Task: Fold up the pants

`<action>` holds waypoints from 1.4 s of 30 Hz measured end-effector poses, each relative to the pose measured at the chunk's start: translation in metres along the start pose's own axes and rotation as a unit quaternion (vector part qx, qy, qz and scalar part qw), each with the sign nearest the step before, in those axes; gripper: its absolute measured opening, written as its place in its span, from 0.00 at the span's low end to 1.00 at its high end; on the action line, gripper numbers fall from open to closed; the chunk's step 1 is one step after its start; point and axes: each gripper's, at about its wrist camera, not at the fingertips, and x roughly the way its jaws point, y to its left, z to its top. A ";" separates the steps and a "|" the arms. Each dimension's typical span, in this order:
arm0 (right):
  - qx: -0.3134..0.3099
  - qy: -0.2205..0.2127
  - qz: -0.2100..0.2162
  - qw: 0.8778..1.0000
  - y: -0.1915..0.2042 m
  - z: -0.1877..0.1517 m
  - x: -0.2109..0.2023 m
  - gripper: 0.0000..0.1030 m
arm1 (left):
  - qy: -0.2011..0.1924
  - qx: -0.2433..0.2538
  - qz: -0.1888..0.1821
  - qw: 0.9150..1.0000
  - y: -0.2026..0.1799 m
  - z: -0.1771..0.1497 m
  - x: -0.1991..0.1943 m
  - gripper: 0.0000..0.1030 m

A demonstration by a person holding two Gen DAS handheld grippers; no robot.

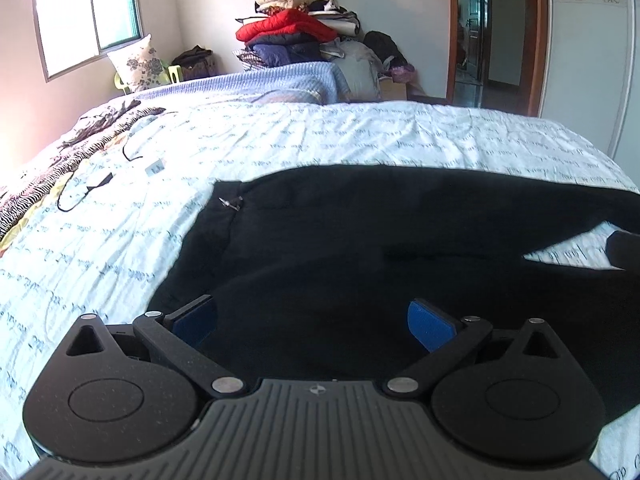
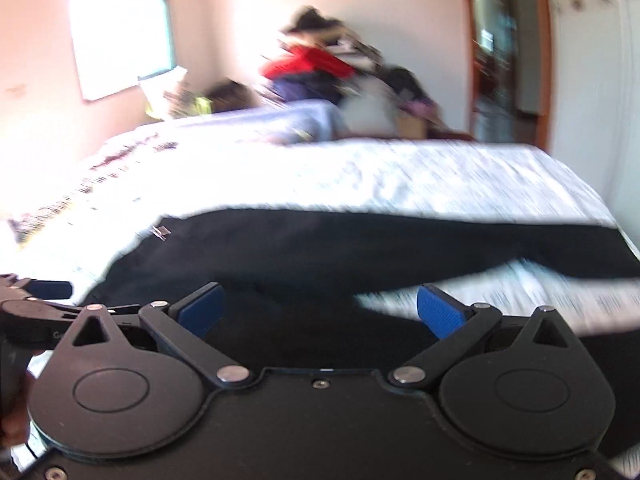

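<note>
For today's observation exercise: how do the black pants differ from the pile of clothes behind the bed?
The black pants lie spread flat on the bed; the pile of clothes is stacked high beyond it. The pants are one dark colour; the pile mixes red, navy and white. Both are garments, untouched by either open gripper.

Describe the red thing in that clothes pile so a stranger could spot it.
Look past the far end of the bed to the heap of clothes against the wall. Midway up lies a puffy red jacket, the only bright red item there.

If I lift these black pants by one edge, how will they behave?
The black pants lie flat and follow the bedspread, so they will probably drape limply. The two legs are splayed apart, so they would likely dangle separately.
</note>
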 end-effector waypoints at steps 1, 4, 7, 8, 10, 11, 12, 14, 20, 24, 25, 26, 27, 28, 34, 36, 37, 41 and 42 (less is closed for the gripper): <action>-0.015 -0.010 0.017 1.000 0.000 0.010 0.007 1.00 | -0.009 0.002 -0.005 1.000 0.010 0.009 0.004 1.00; -0.072 -0.004 0.025 0.997 0.003 0.038 0.038 1.00 | -0.010 0.022 0.019 1.000 0.038 0.036 0.024 0.99; -0.138 0.032 0.020 0.990 0.004 0.057 0.087 1.00 | -0.010 0.049 0.029 0.998 0.063 0.060 0.053 0.98; -0.153 0.046 0.033 0.987 0.001 0.061 0.105 1.00 | -0.004 0.063 0.019 0.998 0.070 0.067 0.066 0.98; -0.167 0.071 0.067 0.981 -0.004 0.073 0.140 1.00 | 0.010 0.114 -0.016 0.993 0.080 0.079 0.092 0.97; -0.174 0.082 0.092 0.977 -0.006 0.079 0.157 1.00 | 0.013 0.145 -0.033 0.989 0.084 0.084 0.104 0.97; -0.179 0.094 0.117 0.972 -0.006 0.084 0.175 1.00 | 0.012 0.171 -0.037 0.985 0.087 0.087 0.116 0.97; -0.182 0.108 0.141 0.967 -0.009 0.095 0.207 1.00 | -0.006 0.214 -0.049 0.976 0.096 0.095 0.137 0.97; -0.171 0.166 0.218 0.946 -0.018 0.106 0.292 0.99 | 0.023 0.230 -0.117 0.966 0.128 0.120 0.205 0.98; -0.193 0.199 0.221 0.935 -0.015 0.109 0.331 0.92 | 0.046 0.255 -0.142 0.955 0.132 0.129 0.240 0.97; -0.197 0.209 0.224 0.931 -0.016 0.110 0.340 0.91 | 0.054 0.258 -0.154 0.952 0.132 0.131 0.248 0.97; -0.202 0.216 0.224 0.929 -0.016 0.110 0.347 0.89 | 0.064 0.262 -0.171 0.948 0.132 0.133 0.256 0.96; -0.208 0.221 0.222 0.927 -0.015 0.110 0.353 0.89 | 0.071 0.266 -0.185 0.944 0.131 0.135 0.264 0.96; -0.211 0.227 0.223 0.924 -0.015 0.111 0.359 0.89 | 0.079 0.270 -0.196 0.939 0.130 0.136 0.272 0.95; -0.235 0.262 0.234 0.906 -0.009 0.112 0.384 0.80 | 0.120 0.313 -0.253 0.907 0.117 0.137 0.306 0.80; -0.239 0.267 0.243 0.901 -0.007 0.112 0.388 0.76 | 0.136 0.314 -0.271 0.900 0.117 0.139 0.315 0.80; -0.240 0.268 0.246 0.900 -0.007 0.112 0.389 0.75 | 0.145 0.311 -0.276 0.898 0.118 0.142 0.319 0.81; -0.237 0.270 0.262 0.896 -0.007 0.110 0.394 0.68 | 0.221 0.245 -0.291 0.898 0.125 0.151 0.347 0.91; -0.233 0.271 0.266 0.895 -0.008 0.110 0.394 0.65 | 0.238 0.227 -0.297 0.896 0.127 0.152 0.351 0.90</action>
